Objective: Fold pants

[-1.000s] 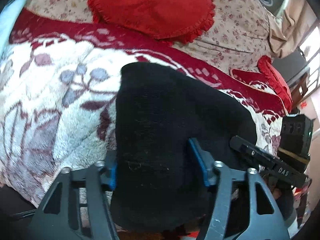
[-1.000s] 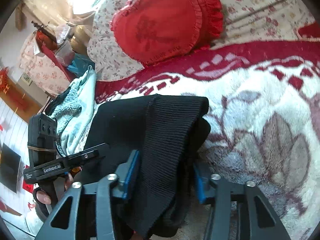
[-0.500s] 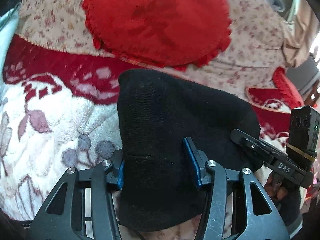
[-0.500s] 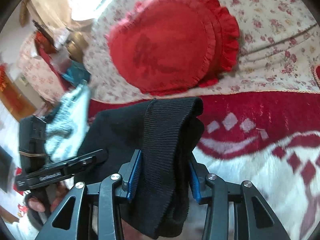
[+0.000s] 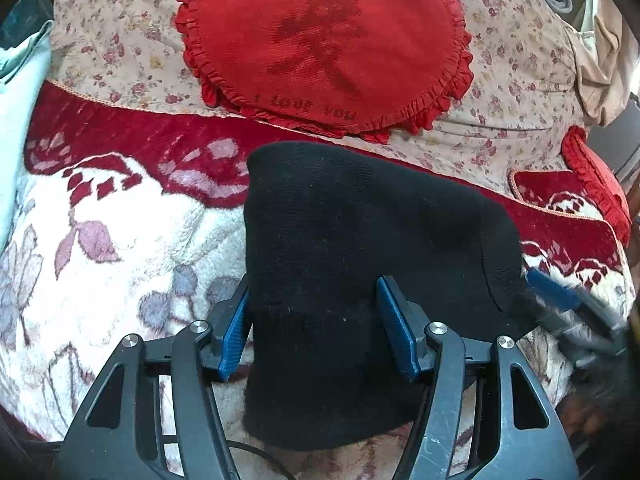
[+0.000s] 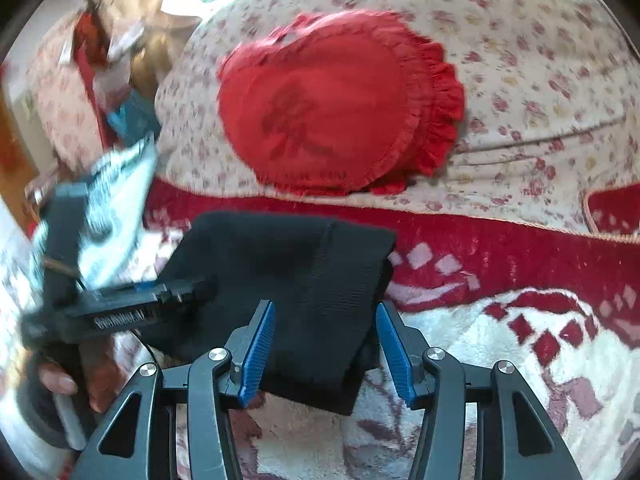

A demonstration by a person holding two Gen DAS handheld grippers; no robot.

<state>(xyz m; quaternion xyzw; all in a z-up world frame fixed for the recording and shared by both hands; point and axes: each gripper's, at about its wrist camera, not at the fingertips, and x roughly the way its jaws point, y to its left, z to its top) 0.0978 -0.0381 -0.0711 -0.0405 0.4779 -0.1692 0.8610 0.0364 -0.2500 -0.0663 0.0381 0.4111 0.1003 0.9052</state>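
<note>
Black folded pants (image 5: 360, 248) lay on the floral blanket (image 5: 120, 248), between both sets of fingers. Left gripper (image 5: 316, 328) and right gripper (image 6: 324, 352) were opening, apparently releasing the finished fold.

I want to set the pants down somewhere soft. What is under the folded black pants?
The black pants lie over a plush floral blanket with a red border, which shows all around them. The blanket directly beneath is covered, so anything there cannot be seen.

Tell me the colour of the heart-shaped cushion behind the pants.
Red, with a ruffled red edge; the heart-shaped cushion shows best in the left wrist view.
</note>
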